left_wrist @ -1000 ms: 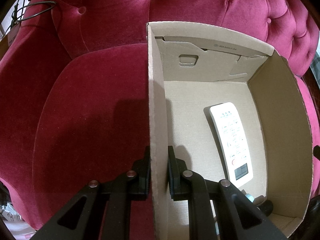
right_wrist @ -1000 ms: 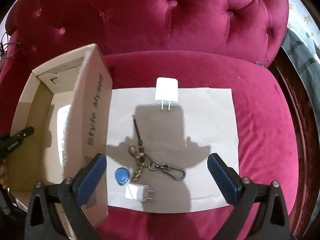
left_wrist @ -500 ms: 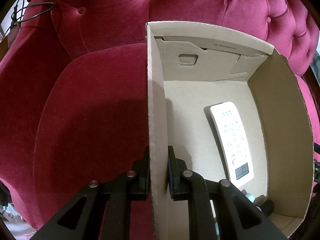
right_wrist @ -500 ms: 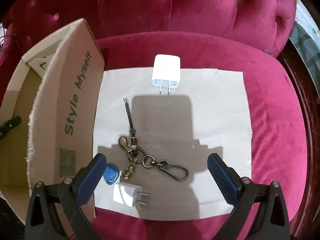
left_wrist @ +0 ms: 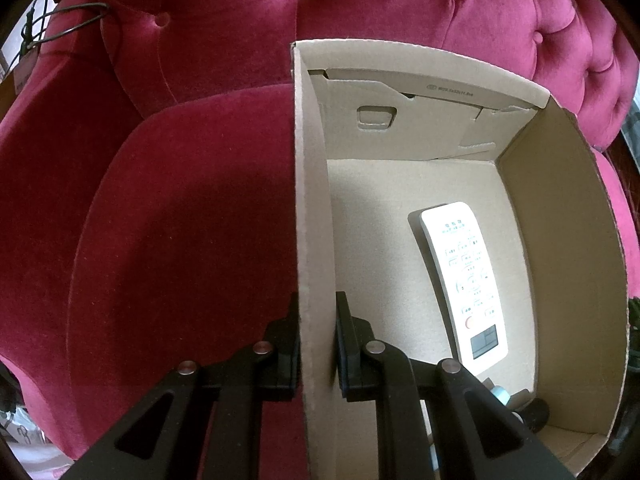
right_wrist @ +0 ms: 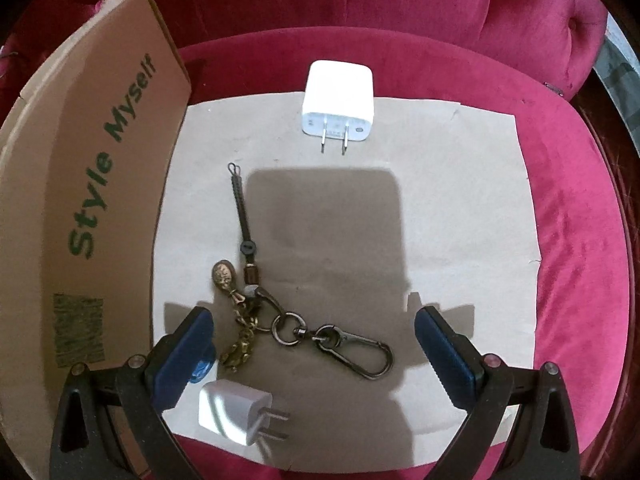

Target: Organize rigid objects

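Note:
My left gripper (left_wrist: 316, 320) is shut on the left wall of an open cardboard box (left_wrist: 310, 208), one finger outside and one inside. A white remote control (left_wrist: 464, 280) lies on the box floor. In the right wrist view my right gripper (right_wrist: 314, 334) stands open, low over a beige paper sheet (right_wrist: 460, 208). Between its blue pads lies a dark keychain (right_wrist: 304, 326) with a carabiner and brass charms. A large white charger (right_wrist: 339, 98) rests at the sheet's far edge. A small white charger (right_wrist: 236, 410) lies near the front. A blue tag (right_wrist: 201, 369) is partly hidden behind the left pad.
Everything rests on a red velvet tufted sofa (left_wrist: 180, 220). The box's printed outer wall (right_wrist: 88, 208) stands right beside the sheet's left edge. A small dark object and a pale blue one (left_wrist: 502, 394) sit in the box's near corner. A wire loop (left_wrist: 68, 24) hangs at the far left.
My right gripper has come down closer to the sheet, so the keychain and chargers look larger and the pads now flank the keychain. The left gripper has kept still on the box wall.

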The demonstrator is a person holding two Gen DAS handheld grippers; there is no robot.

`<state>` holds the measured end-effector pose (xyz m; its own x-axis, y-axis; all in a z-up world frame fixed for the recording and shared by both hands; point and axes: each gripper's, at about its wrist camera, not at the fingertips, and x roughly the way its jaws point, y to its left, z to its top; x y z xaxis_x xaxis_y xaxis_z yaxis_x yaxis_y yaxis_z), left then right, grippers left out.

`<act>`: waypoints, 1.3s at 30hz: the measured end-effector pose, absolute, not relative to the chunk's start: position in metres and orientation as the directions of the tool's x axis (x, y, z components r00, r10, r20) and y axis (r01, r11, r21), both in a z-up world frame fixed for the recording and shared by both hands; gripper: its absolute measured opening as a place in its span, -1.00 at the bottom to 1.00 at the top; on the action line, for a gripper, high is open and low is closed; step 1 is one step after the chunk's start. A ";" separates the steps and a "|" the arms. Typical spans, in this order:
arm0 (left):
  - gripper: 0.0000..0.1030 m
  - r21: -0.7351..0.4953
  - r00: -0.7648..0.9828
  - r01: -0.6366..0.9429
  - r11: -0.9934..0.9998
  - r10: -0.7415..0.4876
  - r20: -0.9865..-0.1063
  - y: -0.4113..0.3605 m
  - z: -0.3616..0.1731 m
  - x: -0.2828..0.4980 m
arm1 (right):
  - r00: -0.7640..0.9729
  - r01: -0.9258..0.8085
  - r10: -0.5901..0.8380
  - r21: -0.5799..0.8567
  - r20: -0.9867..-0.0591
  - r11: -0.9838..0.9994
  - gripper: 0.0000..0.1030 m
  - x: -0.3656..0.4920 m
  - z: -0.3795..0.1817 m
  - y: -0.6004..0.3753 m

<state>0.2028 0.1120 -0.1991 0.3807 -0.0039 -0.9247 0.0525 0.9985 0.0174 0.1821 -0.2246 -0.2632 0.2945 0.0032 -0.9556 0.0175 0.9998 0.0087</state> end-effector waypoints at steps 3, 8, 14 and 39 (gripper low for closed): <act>-0.71 0.021 0.381 0.054 0.998 -0.001 -0.924 0.111 -0.200 0.203 | 0.291 0.025 0.003 0.011 -0.957 1.000 0.99 0.184 -0.267 -0.223; -0.71 0.020 0.380 0.052 0.998 -0.001 -0.925 0.109 -0.201 0.204 | 0.287 0.023 0.003 0.010 -0.958 1.000 0.99 0.187 -0.273 -0.221; -0.71 0.021 0.379 0.053 0.998 0.000 -0.925 0.109 -0.201 0.204 | 0.291 0.022 -0.018 -0.012 -0.957 1.000 0.96 0.186 -0.275 -0.217; -0.71 0.017 0.376 0.049 0.999 -0.003 -0.927 0.109 -0.204 0.205 | 0.371 0.012 0.015 0.021 -0.929 1.000 -1.00 0.181 -0.233 -0.215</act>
<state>0.2050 0.1091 -0.2036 0.3759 -0.0029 -0.9267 0.0494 0.9986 0.0169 0.1809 -0.2146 -0.2333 0.3709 0.0152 -0.9286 0.0117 0.9997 0.0210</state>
